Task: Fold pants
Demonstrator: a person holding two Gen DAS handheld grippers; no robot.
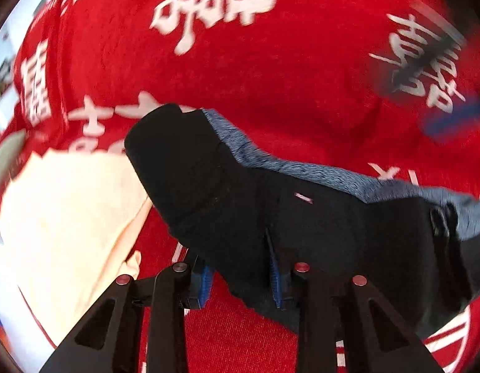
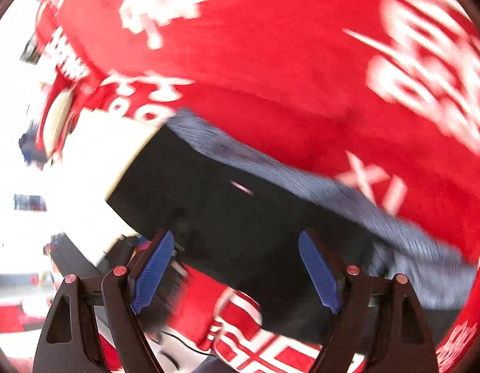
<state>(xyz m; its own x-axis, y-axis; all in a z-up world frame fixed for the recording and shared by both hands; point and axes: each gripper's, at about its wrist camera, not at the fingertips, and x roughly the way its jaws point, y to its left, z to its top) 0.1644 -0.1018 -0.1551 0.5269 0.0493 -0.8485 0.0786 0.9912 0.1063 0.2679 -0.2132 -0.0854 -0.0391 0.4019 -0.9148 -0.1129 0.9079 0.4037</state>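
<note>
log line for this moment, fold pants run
task: fold pants | left gripper: fabric of black pants between fingers | right gripper: open, above pants | surface: red cloth

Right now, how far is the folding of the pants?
Done: little that shows; the black pants still lie spread on the red cloth, grey inside showing along one edge. In hand: the left gripper has pinched the near edge. The right gripper is open over the pants. Left: the folds themselves.
</note>
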